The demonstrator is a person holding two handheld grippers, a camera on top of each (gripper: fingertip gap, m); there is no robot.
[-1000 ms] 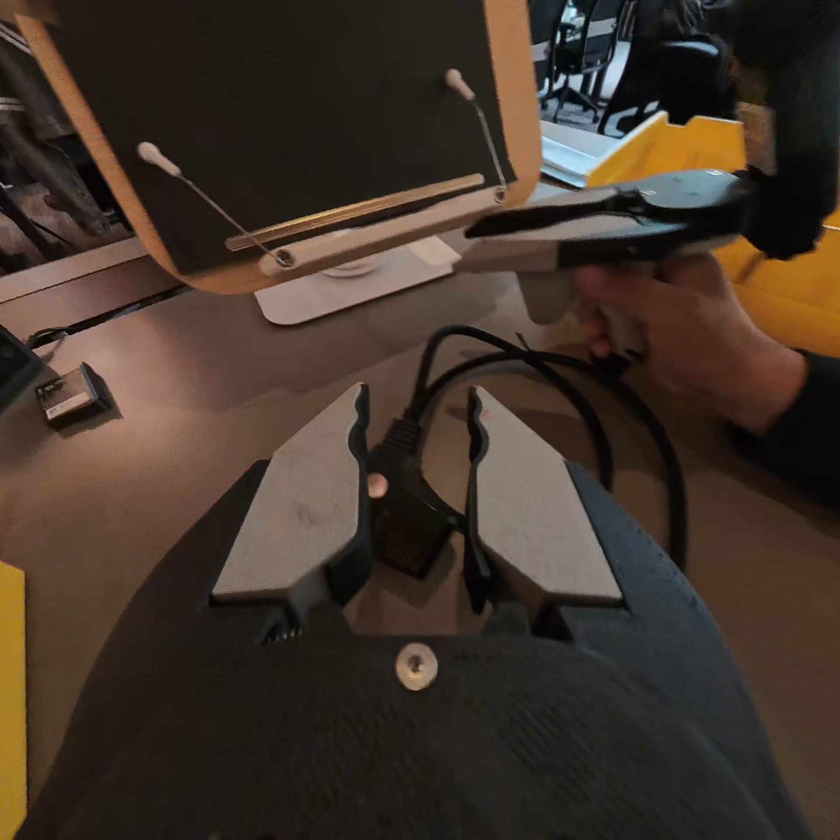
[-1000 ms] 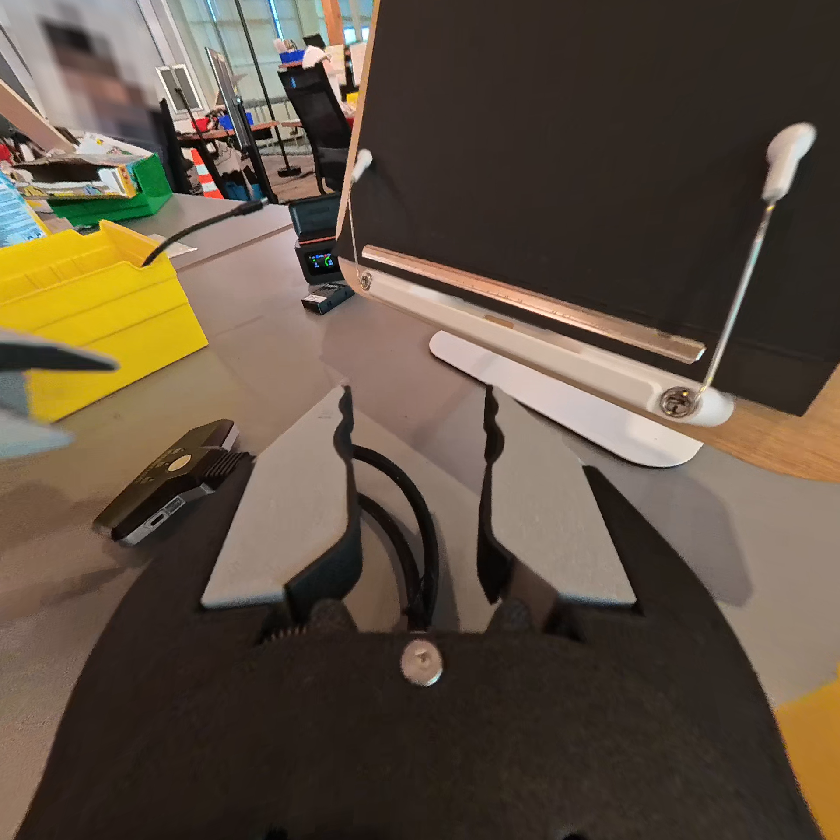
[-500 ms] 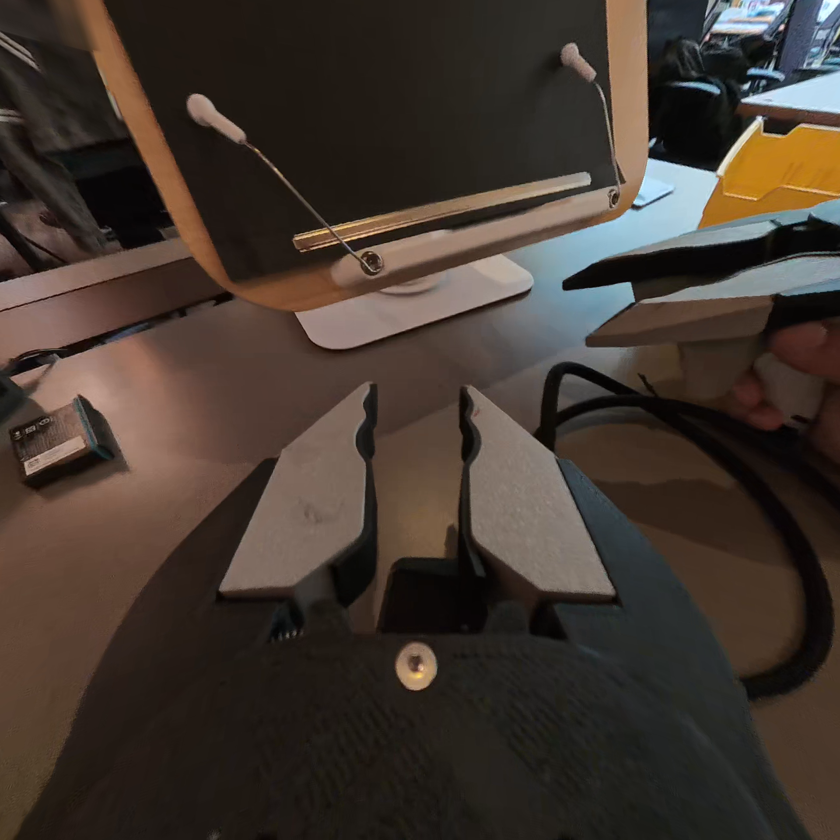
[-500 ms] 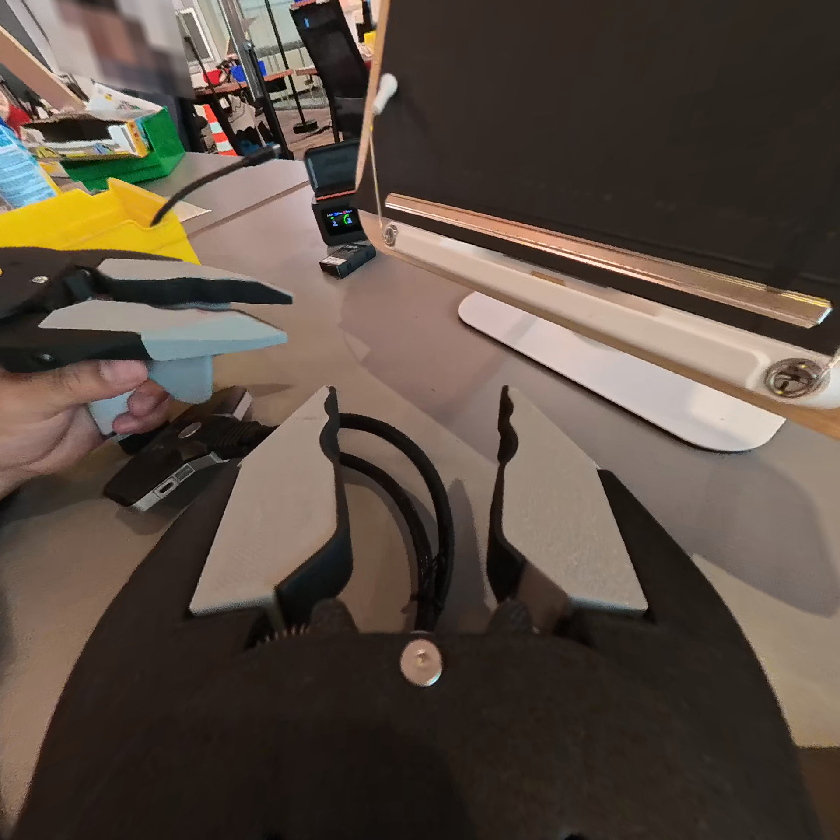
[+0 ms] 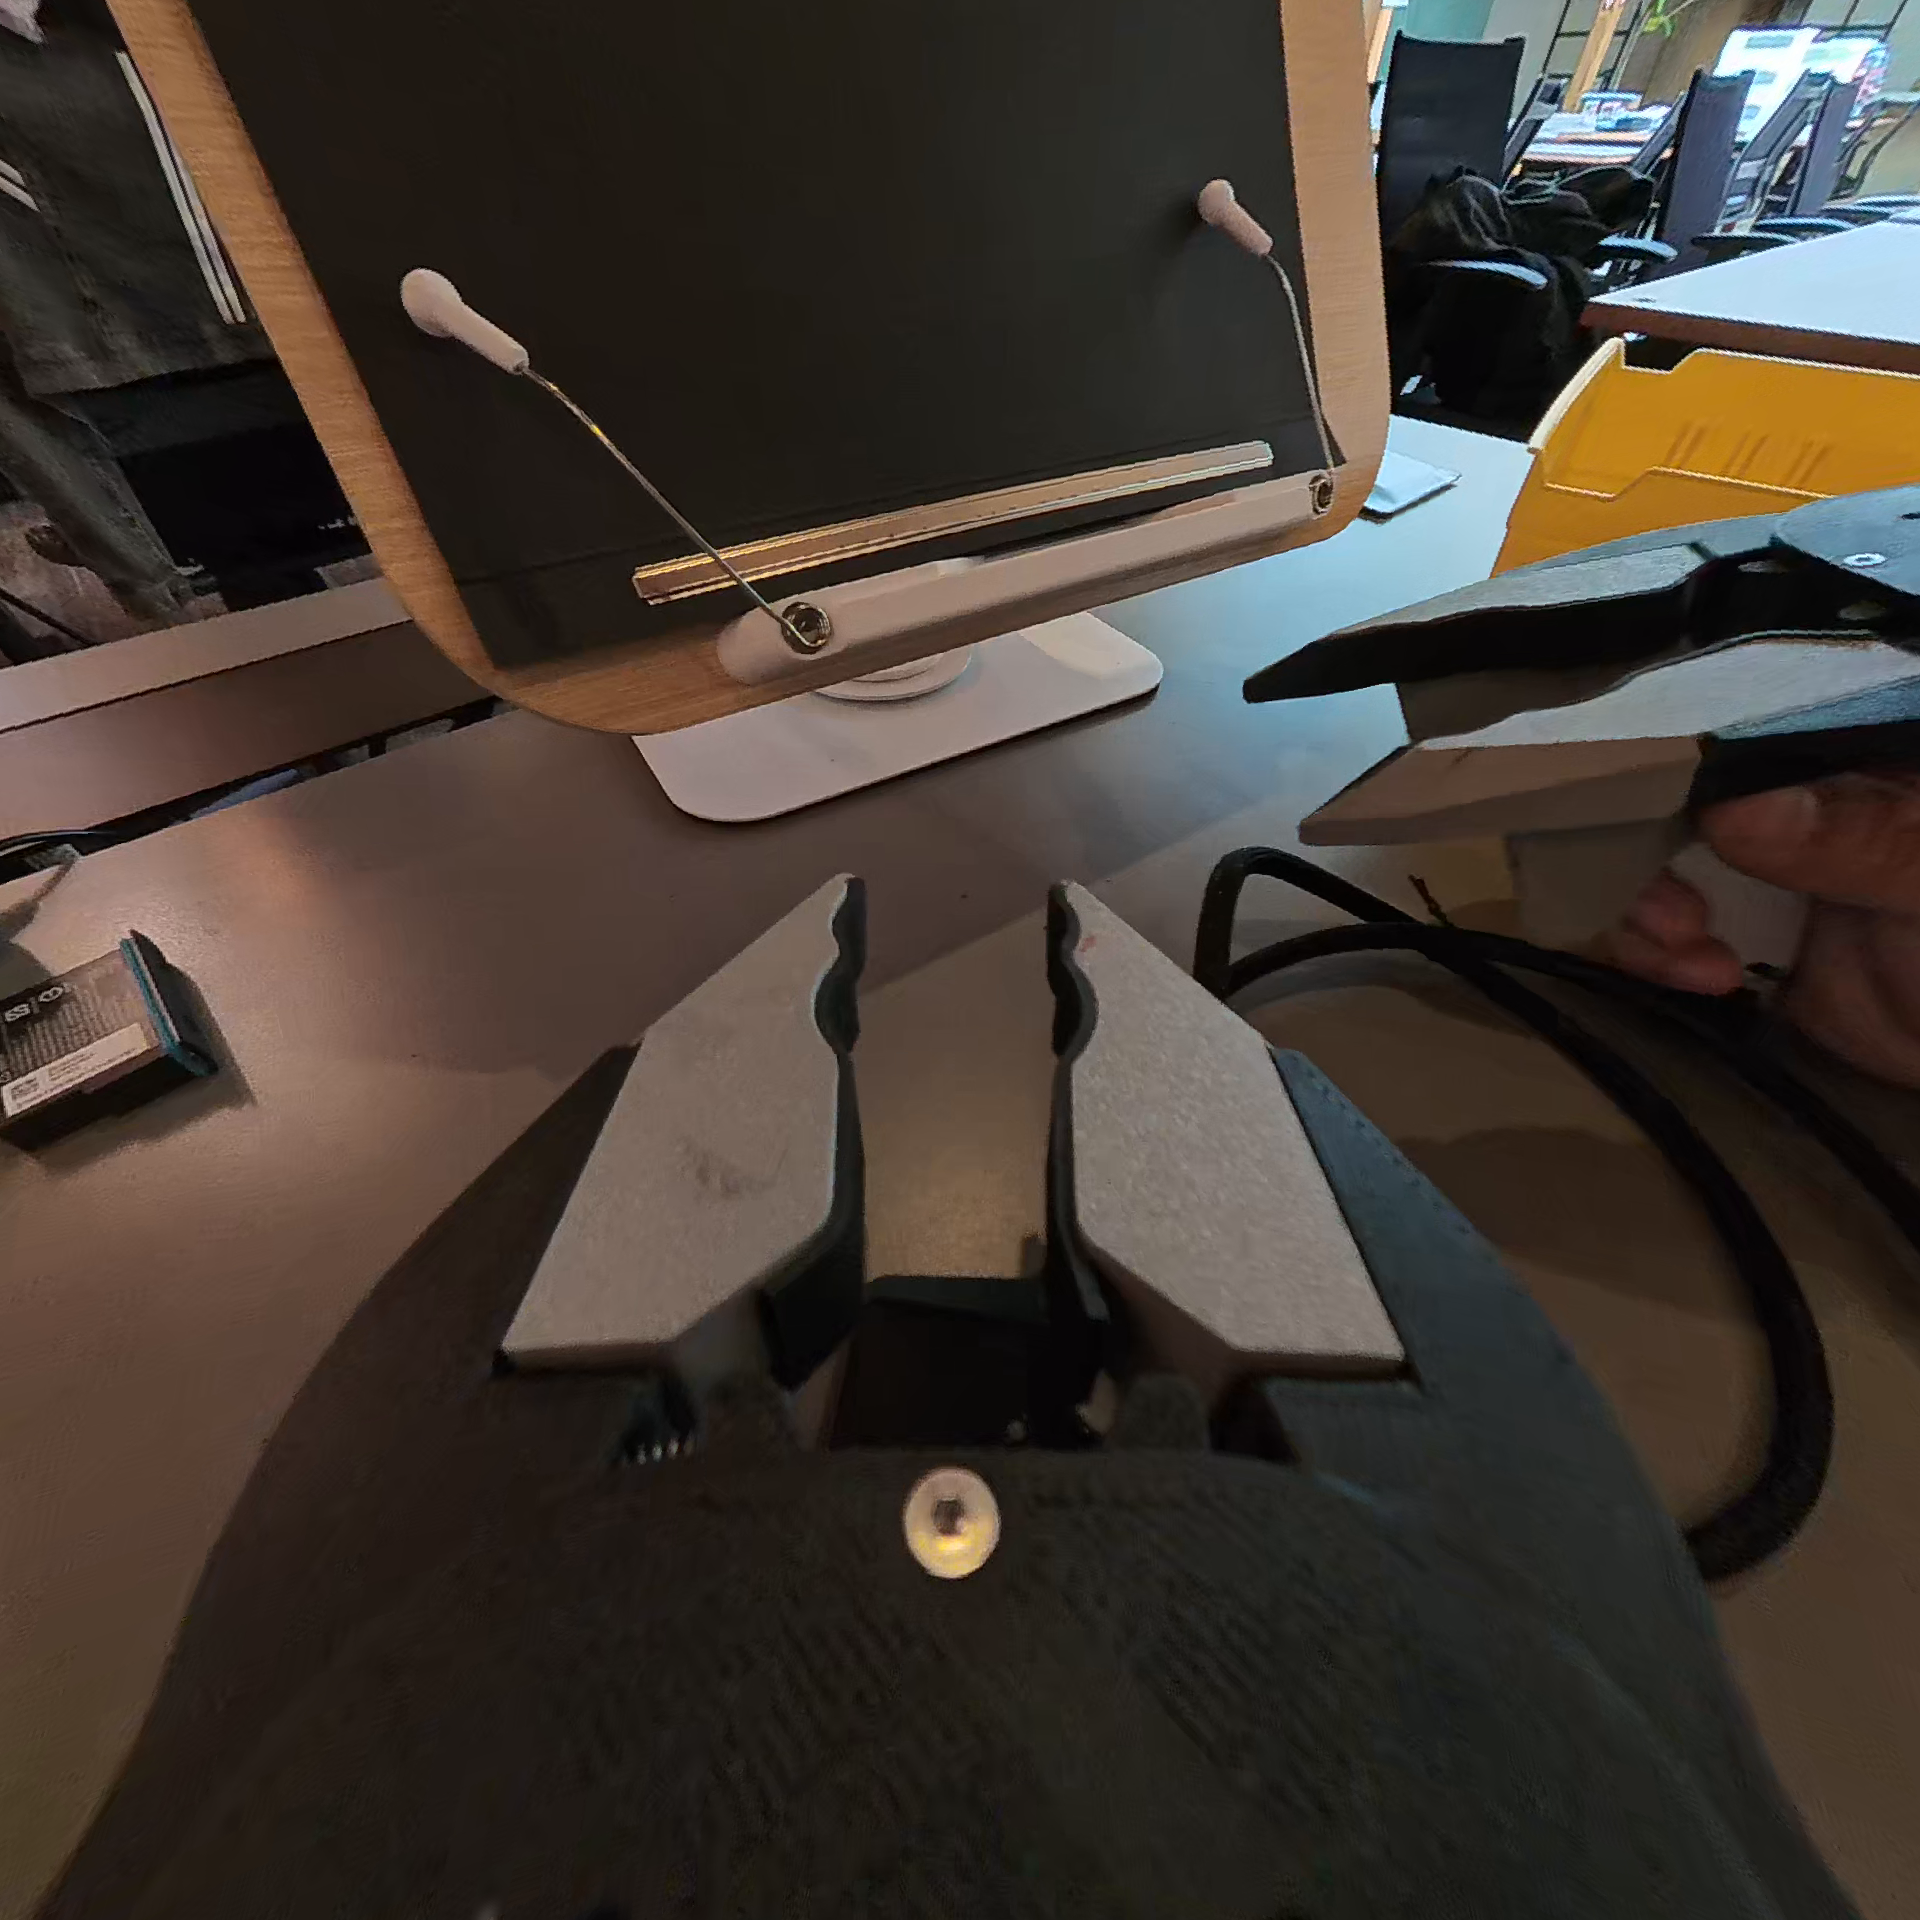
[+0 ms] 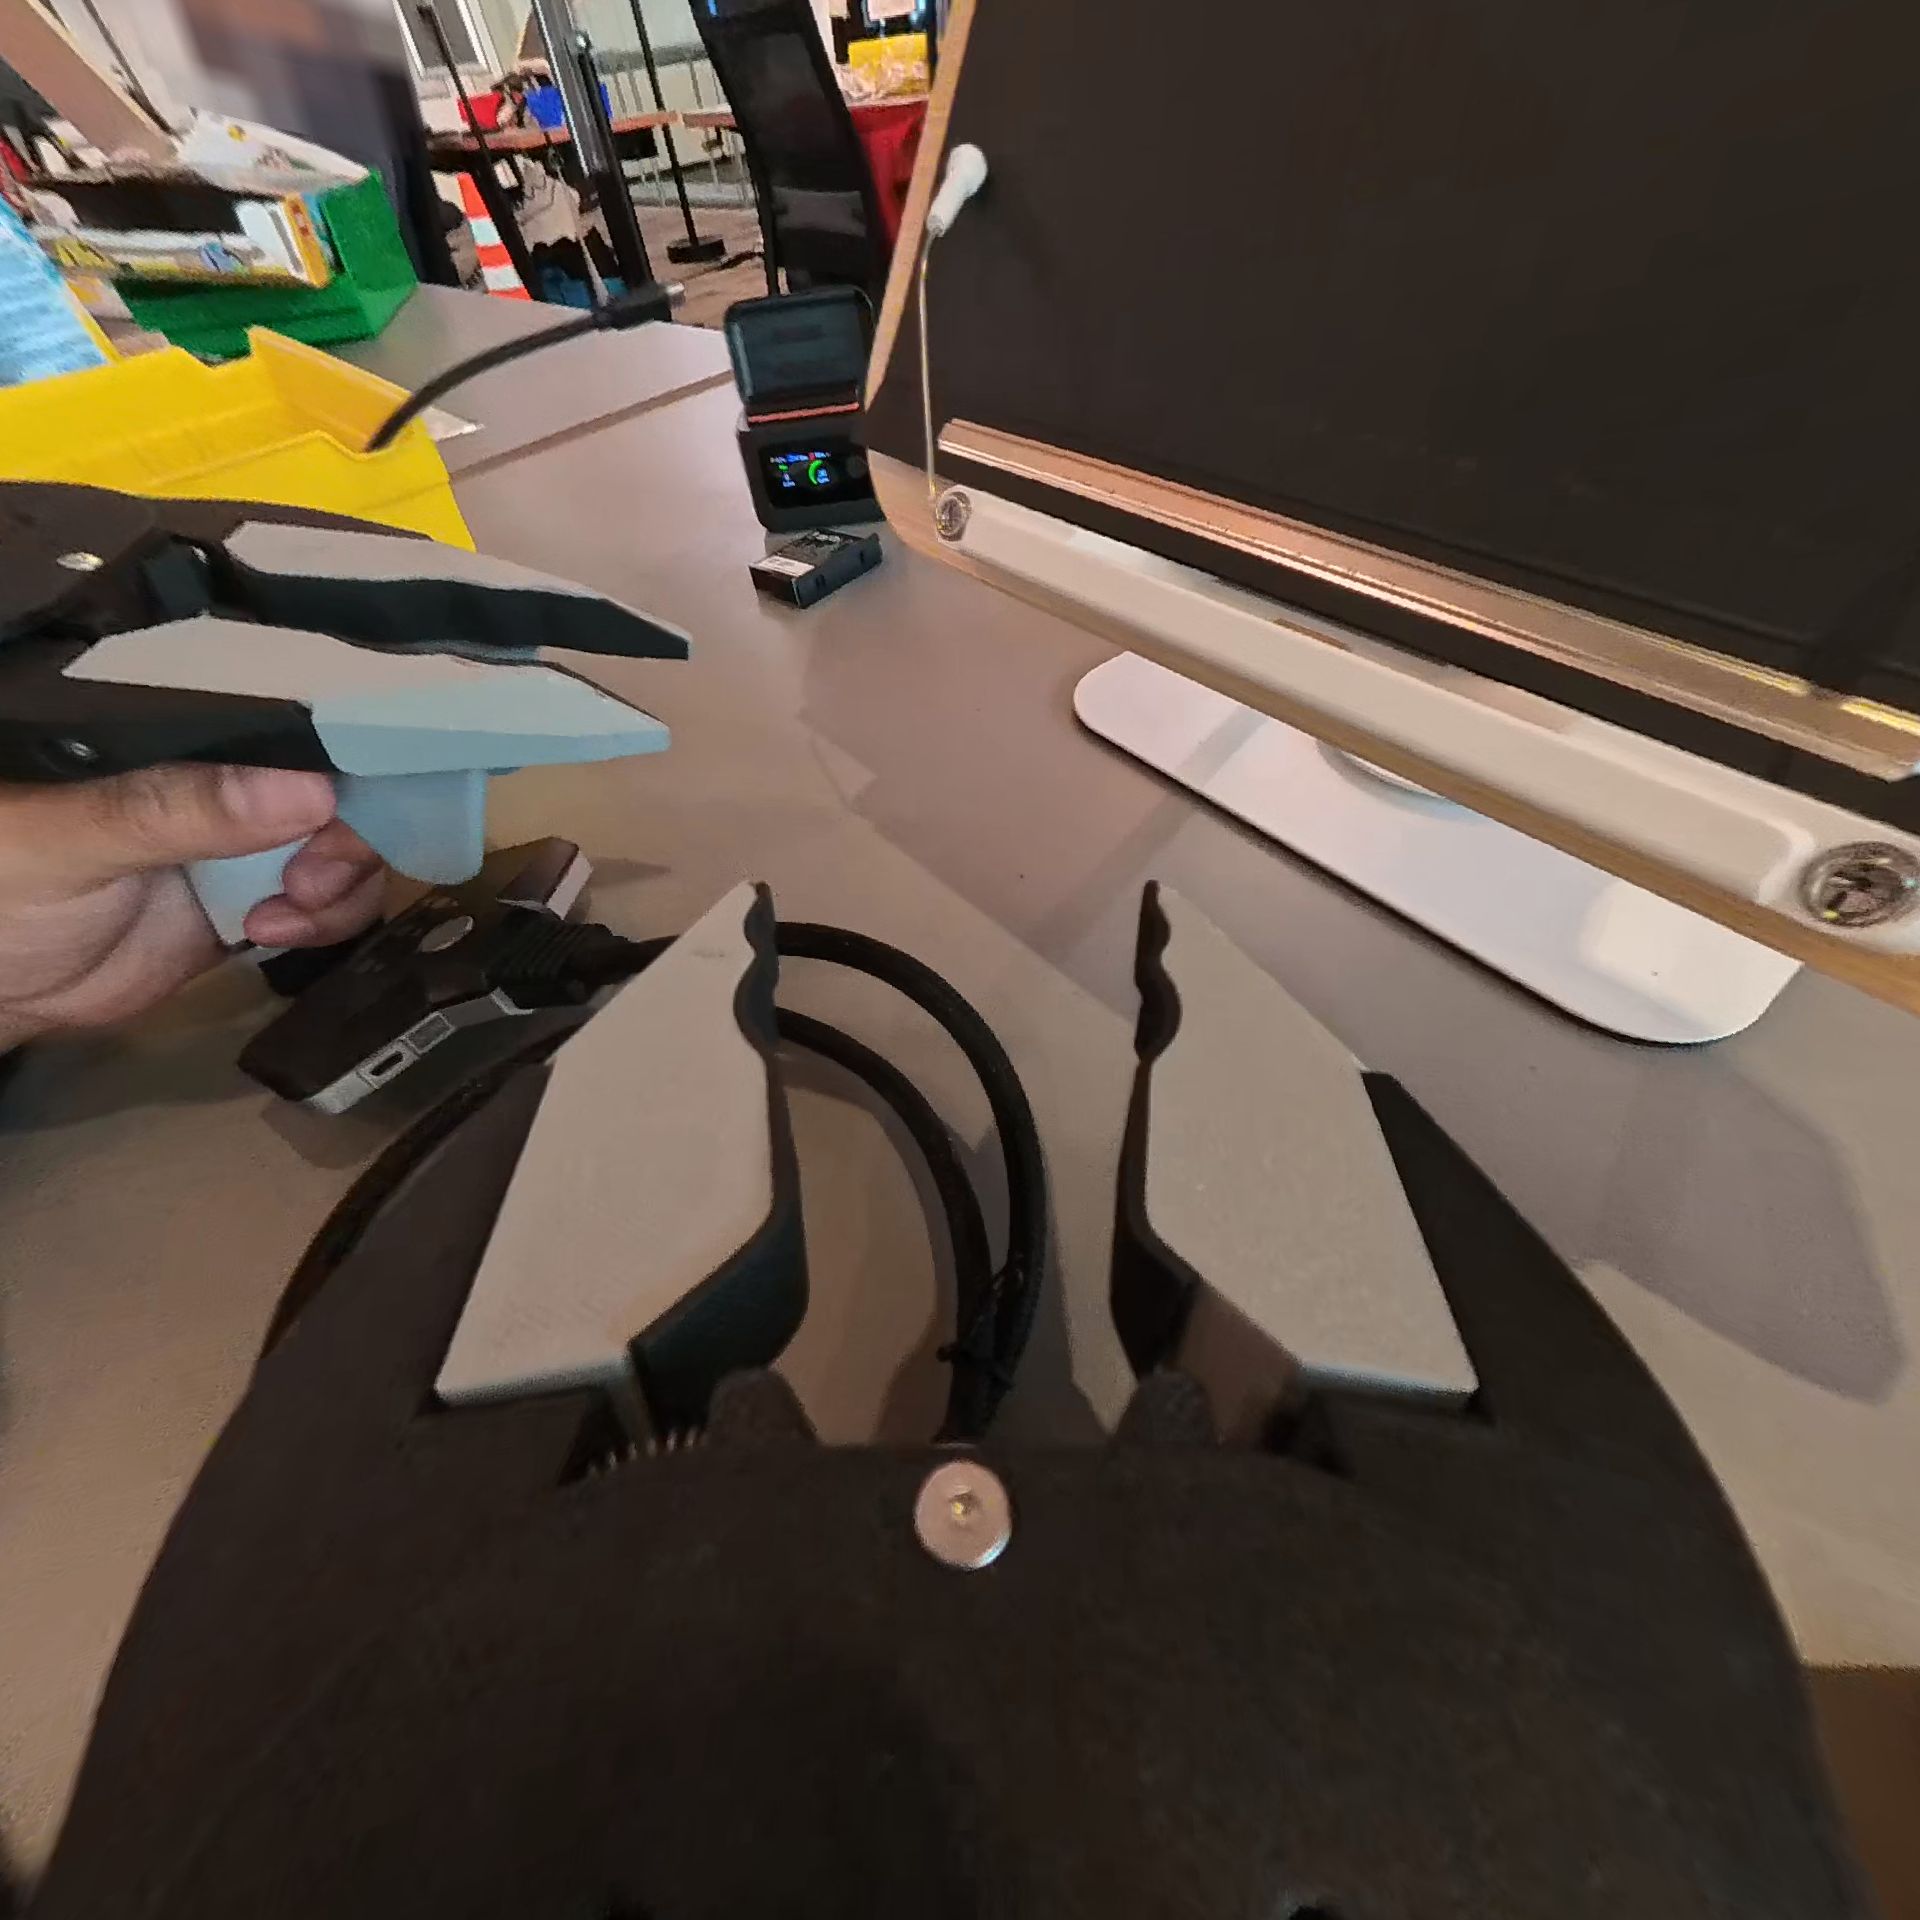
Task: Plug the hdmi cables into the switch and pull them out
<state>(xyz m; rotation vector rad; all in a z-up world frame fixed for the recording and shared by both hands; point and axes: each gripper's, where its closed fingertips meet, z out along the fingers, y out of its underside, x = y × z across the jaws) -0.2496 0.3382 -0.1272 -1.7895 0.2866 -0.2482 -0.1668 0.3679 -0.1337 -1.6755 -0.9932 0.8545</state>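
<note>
Grey counter (image 5: 436, 935) carries a wood-rimmed book stand (image 5: 790, 312) on a white base at 12 o'clock in the left wrist view, with office chairs and tables behind.

Left hand-held gripper (image 5: 951, 935): fingers parted with a modest gap at the tips, nothing clamped between them. A dark block sits low between the finger roots; whether it is the switch cannot be told. In the right wrist view this gripper (image 6: 665, 691) hovers at 9 o'clock, directly above the HDMI switch (image 6: 405, 1023), a hand (image 6: 114, 894) on its grip.

Right hand-held gripper (image 6: 951, 935): fingers spread apart and empty, above the looped black HDMI cables (image 6: 997, 1081), which run between the fingers without being pinched.

The cables lead to 9 o'clock into the switch, which lies flat on the counter; one connector appears seated in its end.

Other items: small battery pack (image 5: 94, 1039) at 9 o'clock in the left view, yellow bin (image 6: 208, 436) at 10 o'clock in the right view, and a small lit charger case (image 6: 805, 416) at 11 o'clock.
</note>
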